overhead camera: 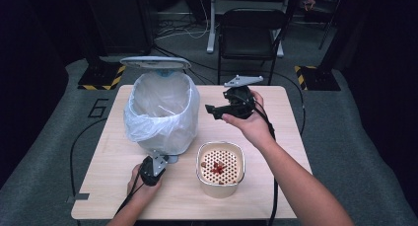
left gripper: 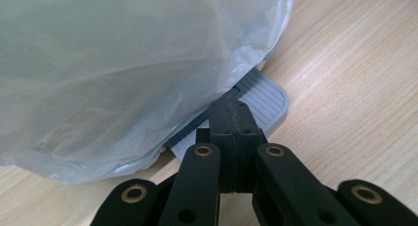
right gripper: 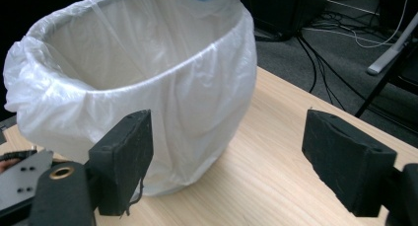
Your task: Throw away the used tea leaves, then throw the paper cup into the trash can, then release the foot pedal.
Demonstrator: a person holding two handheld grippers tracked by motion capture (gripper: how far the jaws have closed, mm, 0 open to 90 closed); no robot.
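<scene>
- Your left gripper [left gripper: 230, 137] has its fingers [left gripper: 224, 118] pressed together with nothing between them, tips bearing down on the grey ribbed pedal [left gripper: 266, 100] at the foot of the bin [overhead camera: 162, 112]. My reading: that pressure is what holds the lid [overhead camera: 155, 62] tipped up at the back.
- Your right gripper [overhead camera: 231, 105] hangs above the bench [overhead camera: 276, 117], just right of the bin, fingers [right gripper: 123, 159] wide apart and empty, aimed at the bin's open mouth.
- The bin is lined with a thin white bag [right gripper: 148, 88] folded over the rim; the part of its inside you can see looks empty.
- The beige pot [overhead camera: 220, 169] sits near you, between your two hands; its perforated insert carries reddish scraps.
</scene>
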